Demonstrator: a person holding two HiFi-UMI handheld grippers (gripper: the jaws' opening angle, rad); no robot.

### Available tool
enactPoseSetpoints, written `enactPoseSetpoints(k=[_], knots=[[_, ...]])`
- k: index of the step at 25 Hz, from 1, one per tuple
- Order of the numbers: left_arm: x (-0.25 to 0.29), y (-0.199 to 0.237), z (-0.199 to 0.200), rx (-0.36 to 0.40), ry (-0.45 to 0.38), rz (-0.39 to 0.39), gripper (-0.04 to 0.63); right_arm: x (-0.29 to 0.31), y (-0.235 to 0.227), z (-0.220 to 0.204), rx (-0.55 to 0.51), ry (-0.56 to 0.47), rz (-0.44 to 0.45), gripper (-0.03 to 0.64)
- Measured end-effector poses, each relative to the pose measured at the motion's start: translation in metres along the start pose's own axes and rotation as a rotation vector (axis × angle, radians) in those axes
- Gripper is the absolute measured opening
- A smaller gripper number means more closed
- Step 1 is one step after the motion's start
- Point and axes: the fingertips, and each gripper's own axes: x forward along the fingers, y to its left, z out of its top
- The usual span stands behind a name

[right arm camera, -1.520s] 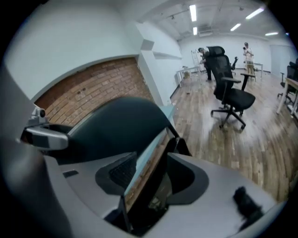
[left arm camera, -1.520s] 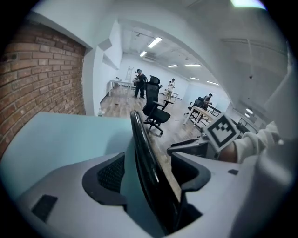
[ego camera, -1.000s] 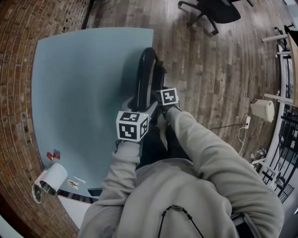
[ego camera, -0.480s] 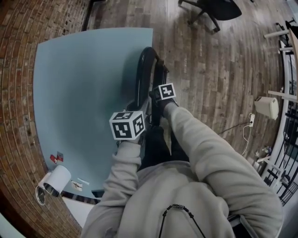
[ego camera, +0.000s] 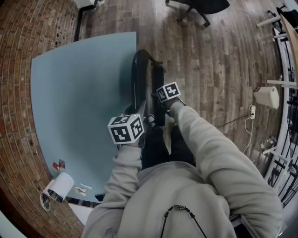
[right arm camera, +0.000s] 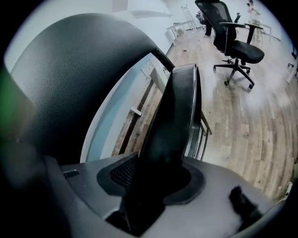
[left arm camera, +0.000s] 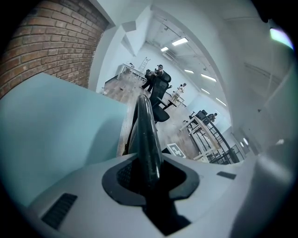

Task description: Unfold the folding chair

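Little changing since second ago: both grippers staying at chair top, left drifting slightly toward 8 o'clock. Closing left gripper [left arm camera: 148,174] pinching folding chair [ego camera: 136,79] tube narrowly, beside table [ego camera: 79,93]. Closing right gripper [right arm camera: 156,181] clamping seat panel, wider. Chair standing folded at 12 o'clock; grasp forming, spreading remaining. Counting: one table, two grippers, one folding chair, one office chair [ego camera: 200,7].
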Motion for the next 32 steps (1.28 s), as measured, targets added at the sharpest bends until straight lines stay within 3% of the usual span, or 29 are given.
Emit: enactPoseSetpoints(k=[7,14,21,32], knots=[[0.016,-0.025,-0.007,0.008,-0.002,-0.02,0.089,-0.047,-0.062,-0.022,0.02,-0.045,0.137,0.169],[0.044,-0.061,-0.023,0.111,0.044,0.004,0.089,-0.09,-0.139,-0.055,0.049,-0.127,0.319,0.168],[0.078,-0.101,-0.042,0.064,0.005,0.0,0.081,-0.122,-0.234,-0.093,0.077,-0.231,0.485,0.167],[0.148,-0.171,-0.088,0.13,0.073,-0.04,0.075,-0.149,-0.381,-0.195,0.191,-0.282,0.7,0.167]])
